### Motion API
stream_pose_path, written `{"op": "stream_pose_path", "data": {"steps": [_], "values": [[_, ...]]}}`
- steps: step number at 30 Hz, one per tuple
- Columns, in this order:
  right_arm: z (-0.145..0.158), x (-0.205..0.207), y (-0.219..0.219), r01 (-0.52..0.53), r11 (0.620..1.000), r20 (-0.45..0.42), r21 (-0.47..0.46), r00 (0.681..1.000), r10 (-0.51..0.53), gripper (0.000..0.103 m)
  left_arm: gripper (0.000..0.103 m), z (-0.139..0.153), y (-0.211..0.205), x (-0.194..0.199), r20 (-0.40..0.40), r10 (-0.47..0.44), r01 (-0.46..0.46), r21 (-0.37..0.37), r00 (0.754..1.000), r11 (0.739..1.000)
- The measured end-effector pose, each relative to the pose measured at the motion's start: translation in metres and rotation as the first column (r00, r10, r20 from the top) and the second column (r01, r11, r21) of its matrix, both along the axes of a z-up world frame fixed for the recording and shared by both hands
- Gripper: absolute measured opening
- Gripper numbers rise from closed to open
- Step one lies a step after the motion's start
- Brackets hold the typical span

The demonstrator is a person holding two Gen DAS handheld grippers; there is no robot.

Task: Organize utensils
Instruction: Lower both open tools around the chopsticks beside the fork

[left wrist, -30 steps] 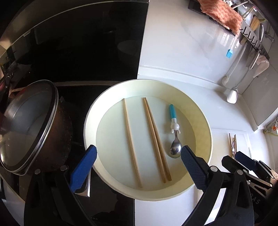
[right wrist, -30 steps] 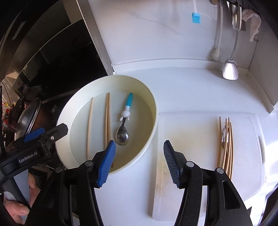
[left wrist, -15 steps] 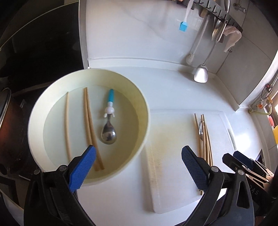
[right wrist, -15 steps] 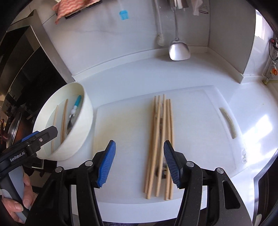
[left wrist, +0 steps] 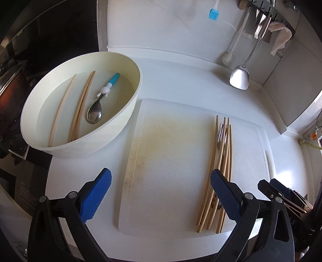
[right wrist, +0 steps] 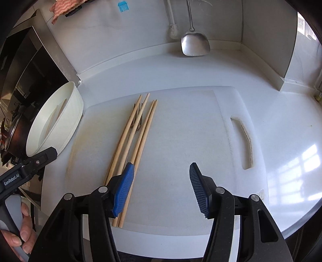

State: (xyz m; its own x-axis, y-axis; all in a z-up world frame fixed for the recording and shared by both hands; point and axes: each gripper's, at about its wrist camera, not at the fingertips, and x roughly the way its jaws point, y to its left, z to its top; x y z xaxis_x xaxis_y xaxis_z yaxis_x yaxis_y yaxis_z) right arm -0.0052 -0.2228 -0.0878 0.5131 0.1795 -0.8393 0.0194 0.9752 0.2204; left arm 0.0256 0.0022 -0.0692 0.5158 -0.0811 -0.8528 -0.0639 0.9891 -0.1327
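A cream bowl (left wrist: 128, 112) holds three wooden chopsticks (left wrist: 80, 108) and a small spoon with a blue handle (left wrist: 100, 100). It also shows in the right wrist view (right wrist: 66, 125). Several chopsticks (left wrist: 221, 161) and a metal fork (left wrist: 220, 134) lie in a bundle on a white cutting board (left wrist: 171, 161); the bundle also shows in the right wrist view (right wrist: 134, 133). My left gripper (left wrist: 161, 194) is open and empty above the board's near edge. My right gripper (right wrist: 161, 188) is open and empty above the board (right wrist: 191, 131), its left finger over the bundle's near ends.
A metal spatula (right wrist: 194, 40), a white brush (right wrist: 173, 30) and a blue silicone brush (left wrist: 213, 13) hang on the back wall. A black stove with a pot (left wrist: 10, 90) lies to the left of the bowl. The white counter's corner wall (right wrist: 291, 66) stands at the right.
Both grippers have swung right, away from the bowl and over the cutting board. The bowl has slid to the left of both views. Both stay open and empty.
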Motion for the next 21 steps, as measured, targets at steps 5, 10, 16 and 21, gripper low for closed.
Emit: {"op": "stream_pose_path", "data": {"steps": [5, 10, 16, 21], "values": [[-0.017, 0.009, 0.006, 0.023, 1.000, 0.023, 0.015, 0.999, -0.024, 0.055, 0.097, -0.011, -0.008, 0.002, 0.039, -0.026, 0.023, 0.063, 0.999, 0.998], [-0.033, 0.013, 0.015, 0.047, 0.999, 0.028, 0.014, 0.998, -0.047, 0.055, 0.097, -0.032, -0.010, 0.012, 0.039, -0.064, 0.061, 0.076, 0.997, 0.995], [-0.039, 0.015, 0.022, 0.074, 0.997, 0.054, -0.018, 0.996, -0.073, 0.055, 0.097, -0.043, -0.011, 0.019, 0.068, -0.096, 0.091, 0.064, 0.993, 0.994], [-0.046, 0.016, 0.023, 0.081, 0.996, 0.054, -0.036, 0.995, -0.079, 0.055, 0.097, -0.050, -0.014, 0.023, 0.056, -0.111, 0.108, 0.047, 0.992, 0.993]]}}
